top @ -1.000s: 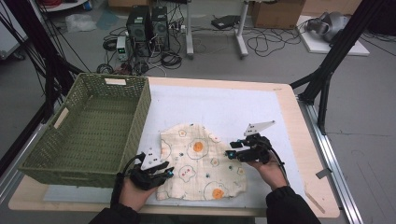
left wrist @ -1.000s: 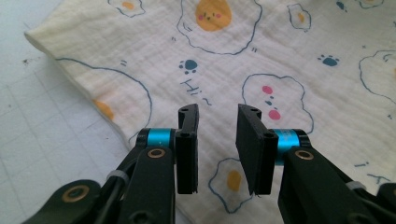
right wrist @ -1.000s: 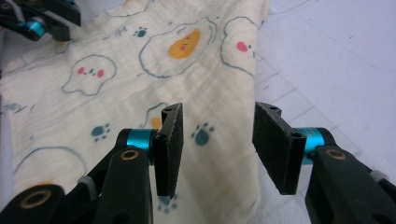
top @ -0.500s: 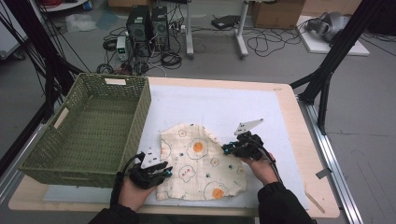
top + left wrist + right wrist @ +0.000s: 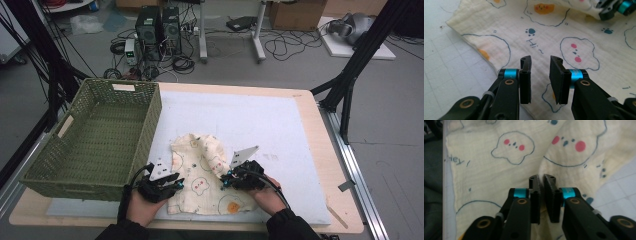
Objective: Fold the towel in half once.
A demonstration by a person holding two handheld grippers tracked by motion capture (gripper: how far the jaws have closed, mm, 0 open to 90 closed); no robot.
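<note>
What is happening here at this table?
A person works on a printed cloth with two grippers, apparently folding it. The right gripper has its jaws nearly together over a raised fold; they have just been closing and reopening slightly, and I cannot tell whether they pinch it. The left gripper hovers open over the cloth. A green basket stands beside.

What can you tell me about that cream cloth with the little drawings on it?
The cloth is soft, crinkly cream fabric printed with blue-outlined cloud faces, pink cheeks, orange blobs and paw prints. It lies rumpled on the pale mat beside the green basket. The right gripper pinches a raised fold; the left gripper hovers open above it.
</note>
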